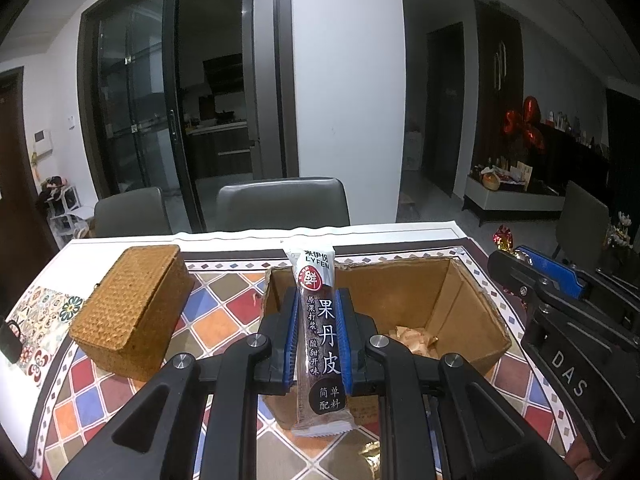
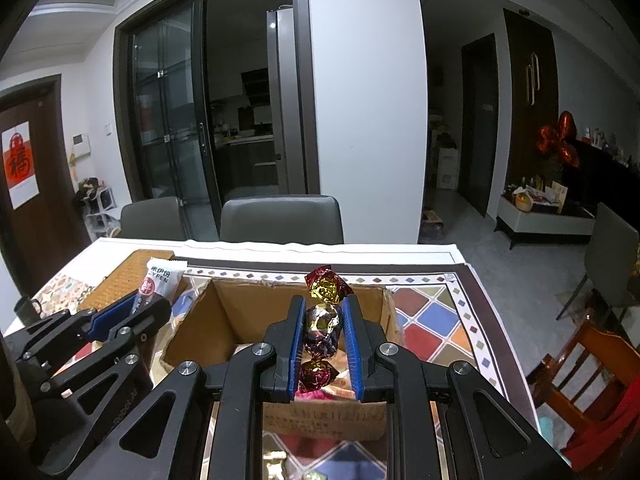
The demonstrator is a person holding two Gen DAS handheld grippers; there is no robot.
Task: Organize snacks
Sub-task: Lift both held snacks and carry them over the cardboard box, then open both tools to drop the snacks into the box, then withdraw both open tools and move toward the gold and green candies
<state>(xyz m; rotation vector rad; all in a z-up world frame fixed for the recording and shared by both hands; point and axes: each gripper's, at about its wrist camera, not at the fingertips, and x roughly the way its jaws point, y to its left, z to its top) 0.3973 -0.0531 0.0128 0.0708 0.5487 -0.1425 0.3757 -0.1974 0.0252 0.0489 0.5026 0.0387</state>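
My left gripper is shut on a long fruit-leather snack bar in a white and dark wrapper, held upright over the near left corner of an open cardboard box. Several wrapped sweets lie in the box. My right gripper is shut on a foil-wrapped candy, red and gold, held above the same cardboard box. In the right wrist view the left gripper with its bar is at the left.
A closed woven wicker box sits left of the cardboard box on a tiled-pattern tablecloth. Two grey chairs stand at the far table edge. A dark mug is at the far left. A wooden chair stands right of the table.
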